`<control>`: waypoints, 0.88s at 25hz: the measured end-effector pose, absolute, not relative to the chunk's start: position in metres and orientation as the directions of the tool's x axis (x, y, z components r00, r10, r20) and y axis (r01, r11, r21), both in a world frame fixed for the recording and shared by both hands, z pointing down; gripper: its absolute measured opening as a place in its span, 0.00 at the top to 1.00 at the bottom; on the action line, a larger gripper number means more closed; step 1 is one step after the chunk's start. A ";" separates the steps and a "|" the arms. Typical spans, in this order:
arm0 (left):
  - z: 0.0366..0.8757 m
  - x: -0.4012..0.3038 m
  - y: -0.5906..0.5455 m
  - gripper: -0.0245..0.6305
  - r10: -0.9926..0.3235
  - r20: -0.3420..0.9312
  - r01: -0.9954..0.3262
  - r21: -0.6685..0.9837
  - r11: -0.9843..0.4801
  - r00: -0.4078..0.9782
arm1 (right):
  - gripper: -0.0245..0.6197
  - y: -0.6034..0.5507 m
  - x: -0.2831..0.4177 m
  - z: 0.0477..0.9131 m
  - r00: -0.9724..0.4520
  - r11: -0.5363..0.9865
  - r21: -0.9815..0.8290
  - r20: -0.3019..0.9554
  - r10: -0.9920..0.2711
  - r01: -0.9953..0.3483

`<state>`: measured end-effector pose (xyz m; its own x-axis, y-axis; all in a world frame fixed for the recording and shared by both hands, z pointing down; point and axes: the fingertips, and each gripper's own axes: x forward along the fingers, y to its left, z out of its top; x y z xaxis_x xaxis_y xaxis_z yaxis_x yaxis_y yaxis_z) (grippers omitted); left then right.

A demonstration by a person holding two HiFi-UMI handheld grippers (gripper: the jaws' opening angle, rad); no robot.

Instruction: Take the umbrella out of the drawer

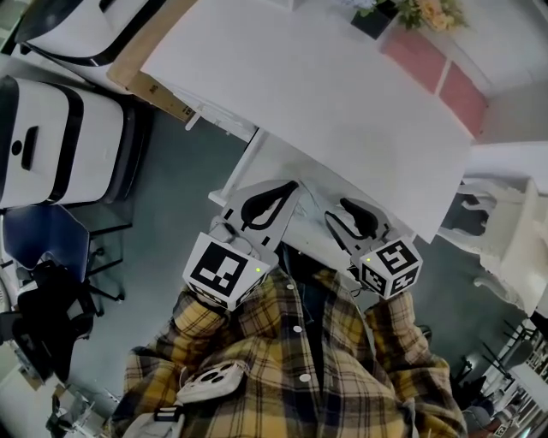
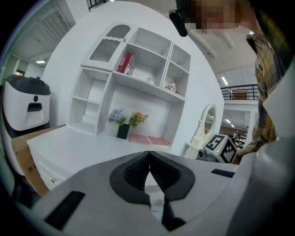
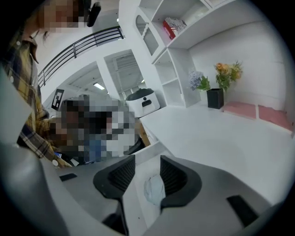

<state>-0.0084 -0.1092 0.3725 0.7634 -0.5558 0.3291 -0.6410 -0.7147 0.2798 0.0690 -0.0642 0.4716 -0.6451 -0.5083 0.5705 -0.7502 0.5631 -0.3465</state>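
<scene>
Early stage; the drawer (image 1: pixel 282 167) under the worktop's (image 1: pixel 325 94) near edge looked pulled open, nothing lifted out yet; we saw a pale grey-blue bundle (image 3: pixel 153 190) lying inside it, probably the umbrella; right gripper (image 3: pixel 147 161) hung over it with jaws apart, the bundle below them and untouched; left gripper (image 2: pixel 150 154) was beside it at the same edge, jaws pressed together on nothing; left to do: close on the bundle, lift it clear; flower pot (image 1: pixel 374 19) and pink mats (image 1: pixel 428 64) sat at the far edge, white chair (image 1: pixel 505 231) off the right edge; we judged nothing blocked the reach.
</scene>
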 end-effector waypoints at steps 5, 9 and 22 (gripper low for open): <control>0.388 -0.006 -0.104 0.93 -0.541 0.343 -0.636 0.306 -0.708 0.768 | 0.62 -0.055 0.061 0.498 -0.645 0.616 -0.318 0.632 -0.430 -0.721; 0.398 -0.007 -0.105 0.93 -0.544 0.353 -0.644 0.311 -0.699 0.761 | 0.57 -0.053 0.055 0.515 -0.653 0.636 -0.327 0.654 -0.382 -0.699; 0.435 0.004 -0.095 0.93 -0.498 0.402 -0.626 0.306 -0.718 0.768 | 0.50 -0.048 0.060 0.580 -0.617 0.647 -0.310 0.720 -0.319 -0.696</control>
